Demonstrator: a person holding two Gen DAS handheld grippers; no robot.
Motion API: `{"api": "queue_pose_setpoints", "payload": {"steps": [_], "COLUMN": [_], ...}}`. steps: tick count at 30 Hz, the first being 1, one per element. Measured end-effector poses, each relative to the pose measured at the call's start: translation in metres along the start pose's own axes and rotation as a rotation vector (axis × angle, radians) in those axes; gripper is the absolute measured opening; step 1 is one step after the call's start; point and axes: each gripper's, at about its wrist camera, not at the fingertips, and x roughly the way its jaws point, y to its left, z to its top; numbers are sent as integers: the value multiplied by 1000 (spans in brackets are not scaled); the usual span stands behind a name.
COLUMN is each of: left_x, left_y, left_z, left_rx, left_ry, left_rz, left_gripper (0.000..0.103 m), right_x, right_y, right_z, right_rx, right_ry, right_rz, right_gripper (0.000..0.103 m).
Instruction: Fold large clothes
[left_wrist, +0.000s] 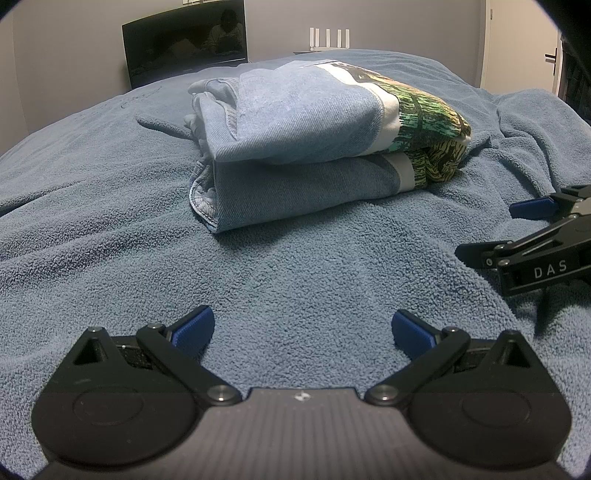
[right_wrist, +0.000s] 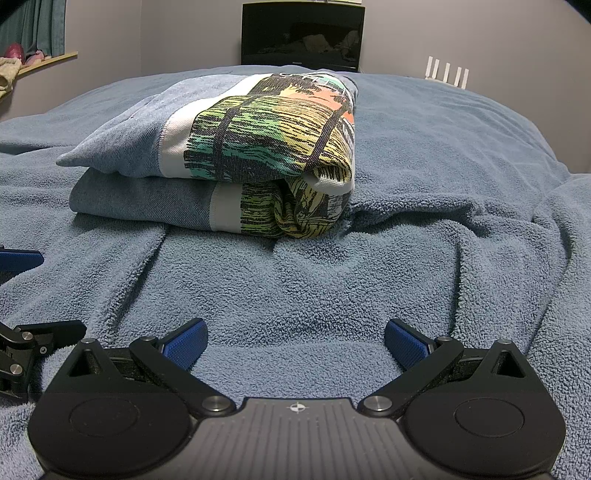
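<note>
Lying folded ahead of both spread, empty tools (left_wrist: 302, 328) (right_wrist: 295, 338): the shirt (left_wrist: 303, 147).

Dark monitor (right_wrist: 303, 35) behind blue blanket (right_wrist: 424, 155)

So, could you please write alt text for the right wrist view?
A folded garment, blue denim with a colourful print, lies on a blue blanket ahead of the open, empty right gripper. A dark screen stands against the far wall.

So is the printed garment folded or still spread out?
Folded: the garment lies as a compact stack of doubled layers on the blanket, both grippers open and clear.
</note>
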Motion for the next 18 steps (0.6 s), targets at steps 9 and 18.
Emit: {"api": "queue_pose_setpoints", "payload": {"steps": [9,18], "left_x": [0,0], "left_y": [0,0], "left_z": [0,-1], "left_rx": [0,4], "left_ry": [0,-3], "left_rz": [0,3], "left_gripper": [103,103], "right_x": [-1,-1], "right_y": [1,1], "right_z": [0,0], "right_rx": [0,0], "right_ry": [0,0], "right_rz": [-1,-1], "right_gripper": [102,102]}}
